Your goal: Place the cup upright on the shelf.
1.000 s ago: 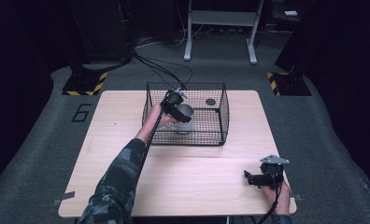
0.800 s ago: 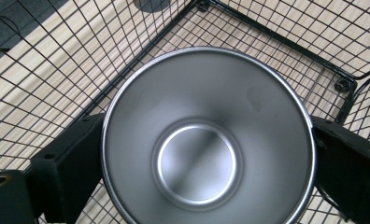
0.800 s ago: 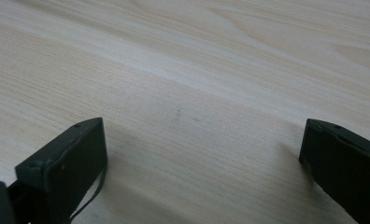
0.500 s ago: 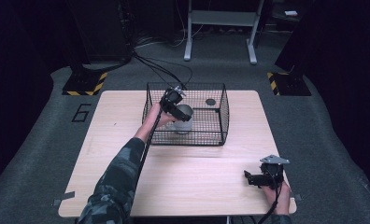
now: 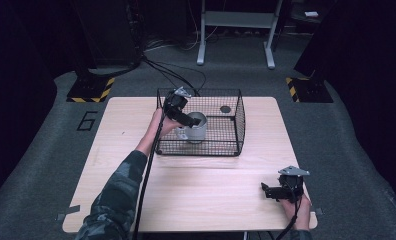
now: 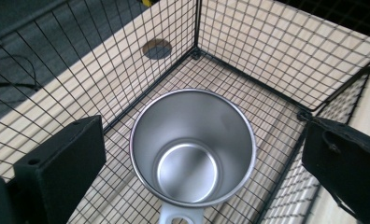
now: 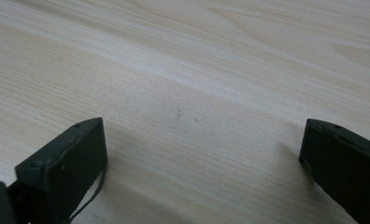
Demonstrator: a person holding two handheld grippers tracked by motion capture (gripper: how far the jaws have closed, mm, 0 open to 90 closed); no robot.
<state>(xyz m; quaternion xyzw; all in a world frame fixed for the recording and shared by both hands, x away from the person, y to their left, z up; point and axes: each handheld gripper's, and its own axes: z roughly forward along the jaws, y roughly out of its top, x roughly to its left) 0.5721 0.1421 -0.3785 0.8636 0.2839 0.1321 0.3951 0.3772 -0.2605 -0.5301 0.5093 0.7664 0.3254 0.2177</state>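
Left tongs [image 6: 192, 154] are held spread above a steel cup [image 6: 192, 147] standing upright inside the wire basket [image 5: 233, 107]. Cup is judged rigid, light, slippery; rim grip advised. Right tongs [image 7: 197, 172] are parted over bare bench [image 7: 197, 70].

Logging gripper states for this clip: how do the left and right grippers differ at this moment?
The left gripper is raised over the wire basket, while the right gripper sits low over the bare table near its front edge. The left gripper's jaws flank a steel mug without touching it; between the right gripper's jaws there is only wood. Both are open wide and hold nothing.
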